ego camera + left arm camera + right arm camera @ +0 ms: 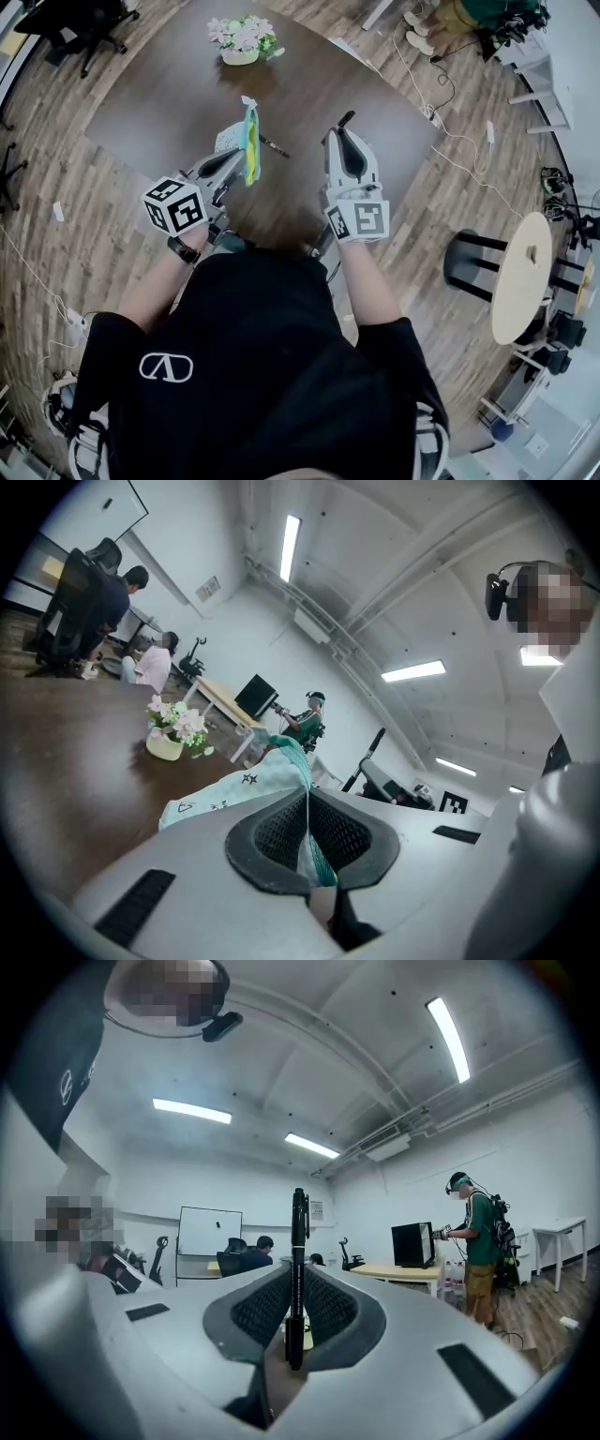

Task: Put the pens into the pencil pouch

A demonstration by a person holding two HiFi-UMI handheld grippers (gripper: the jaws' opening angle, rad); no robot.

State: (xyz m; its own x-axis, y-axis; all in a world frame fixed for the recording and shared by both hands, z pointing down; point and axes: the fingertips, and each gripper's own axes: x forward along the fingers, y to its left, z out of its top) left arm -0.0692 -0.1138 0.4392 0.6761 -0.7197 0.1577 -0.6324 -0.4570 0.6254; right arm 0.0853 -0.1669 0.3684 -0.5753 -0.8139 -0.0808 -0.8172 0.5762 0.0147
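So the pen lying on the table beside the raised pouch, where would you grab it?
Probably mid-barrel, from straight above, with the jaws set across its length: the pen lies flat on the table, thin and slanted, so only its sides offer a hold.

In the head view my left gripper [236, 161] sat left of centre, the mint-green fabric pencil pouch [249, 141] between its jaws; my right gripper [344, 139], right of centre, held the slim black pen [346, 119]. Beyond them, top centre, the pot of pink and white flowers [242, 42] stood on the dark wooden table [155, 103].
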